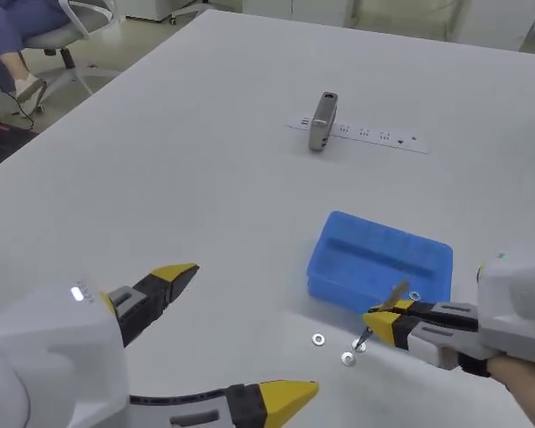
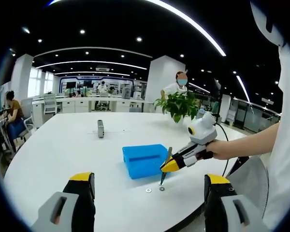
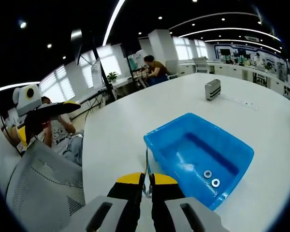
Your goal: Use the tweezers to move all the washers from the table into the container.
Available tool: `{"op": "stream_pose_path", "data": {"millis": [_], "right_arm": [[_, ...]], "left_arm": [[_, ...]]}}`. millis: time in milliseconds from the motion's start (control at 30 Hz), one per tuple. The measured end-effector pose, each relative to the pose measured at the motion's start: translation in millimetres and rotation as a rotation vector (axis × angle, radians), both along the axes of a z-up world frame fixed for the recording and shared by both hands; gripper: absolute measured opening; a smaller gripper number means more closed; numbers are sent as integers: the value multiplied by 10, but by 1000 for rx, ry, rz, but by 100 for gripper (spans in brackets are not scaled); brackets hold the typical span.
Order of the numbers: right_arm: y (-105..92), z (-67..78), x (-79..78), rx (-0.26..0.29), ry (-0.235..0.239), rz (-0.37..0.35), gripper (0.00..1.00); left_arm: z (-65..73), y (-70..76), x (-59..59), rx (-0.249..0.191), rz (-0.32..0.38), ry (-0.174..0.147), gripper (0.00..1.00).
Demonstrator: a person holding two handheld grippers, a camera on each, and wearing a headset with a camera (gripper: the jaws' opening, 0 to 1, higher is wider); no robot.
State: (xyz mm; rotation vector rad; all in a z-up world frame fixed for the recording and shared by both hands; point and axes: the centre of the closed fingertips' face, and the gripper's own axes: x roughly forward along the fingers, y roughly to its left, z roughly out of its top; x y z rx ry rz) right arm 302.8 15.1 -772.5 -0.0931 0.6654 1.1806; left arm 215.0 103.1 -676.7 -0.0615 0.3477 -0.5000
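Two wide-spread jaws mark the left hand-held gripper (image 1: pixel 232 332), which is empty. Next, two washers (image 1: pixel 317 339) lie on the counter (image 1: pixel 205 178), perhaps a third at the tip of the tweezers (image 1: pixel 364 337). These tilt tip-down toward them, clamped in the right hand-held gripper (image 1: pixel 383 319). Two more lie in the container (image 1: pixel 383 254).

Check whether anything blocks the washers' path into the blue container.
Nothing visible does: the small silver metal washers lie on the white table just before the open blue plastic container, only its own wall between.
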Motion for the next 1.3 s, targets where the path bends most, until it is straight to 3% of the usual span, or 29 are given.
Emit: {"op": "stream_pose_path", "data": {"millis": [167, 333, 567, 633, 933, 1067, 1133, 1233, 1300], "right_arm": [[19, -12, -25, -7, -3, 11, 3], [29, -14, -36, -23, -44, 46, 3], [44, -33, -108, -119, -204, 169, 3], [37, -35, -99, -146, -246, 168, 3], [22, -36, -57, -116, -208, 133, 3], [20, -50, -95, -128, -229, 155, 3], [26, -58, -133, -137, -268, 197, 3], [0, -54, -131, -128, -245, 184, 2], [-23, -43, -96, -85, -201, 142, 2]], "left_arm": [[3, -8, 4, -4, -3, -1, 96], [-4, -33, -2, -1, -13, -1, 96], [0, -56, -10, 0, -17, -3, 97], [11, -60, -13, -3, -20, -7, 97], [1, -37, -21, 4, -18, -4, 97], [-1, -38, -17, 3, -17, -4, 97], [2, -48, -12, 3, -20, -5, 97], [7, -73, -7, 6, -28, -7, 97], [13, -84, -5, 4, -31, -9, 97]]}}
